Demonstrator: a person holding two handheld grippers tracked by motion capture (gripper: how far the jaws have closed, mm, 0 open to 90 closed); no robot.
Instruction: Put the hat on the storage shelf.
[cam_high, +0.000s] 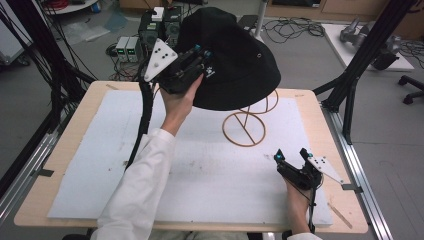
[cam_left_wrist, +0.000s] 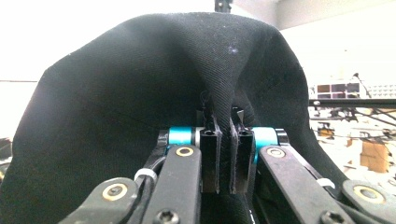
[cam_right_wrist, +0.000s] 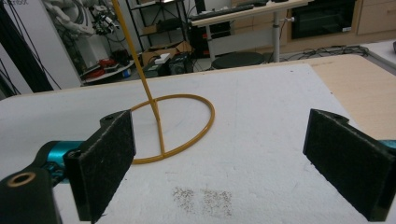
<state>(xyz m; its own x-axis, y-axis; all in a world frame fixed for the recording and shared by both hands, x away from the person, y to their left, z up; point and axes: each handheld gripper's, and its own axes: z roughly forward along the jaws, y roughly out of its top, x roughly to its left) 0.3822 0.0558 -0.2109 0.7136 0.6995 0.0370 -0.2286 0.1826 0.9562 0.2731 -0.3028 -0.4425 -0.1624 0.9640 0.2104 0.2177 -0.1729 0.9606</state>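
The step in hand looks like hanging the black hat (cam_high: 235, 60) on the yellow wire stand (cam_high: 248, 122). The left gripper (cam_high: 202, 59) has its fingers (cam_left_wrist: 210, 158) closed tight on a fold of brim, the crown ahead of them, over the stand. Next it likely needs lowering and release. The right gripper (cam_high: 291, 156) rests low on the surface (cam_high: 100, 145), its fingers (cam_right_wrist: 105, 163) wide apart around nothing, the stand's ring beyond them.

We see a black hat (cam_high: 235, 60), a yellow wire stand (cam_high: 245, 127), and a white mat (cam_high: 210, 170) covering the tan surface (cam_high: 320, 112).
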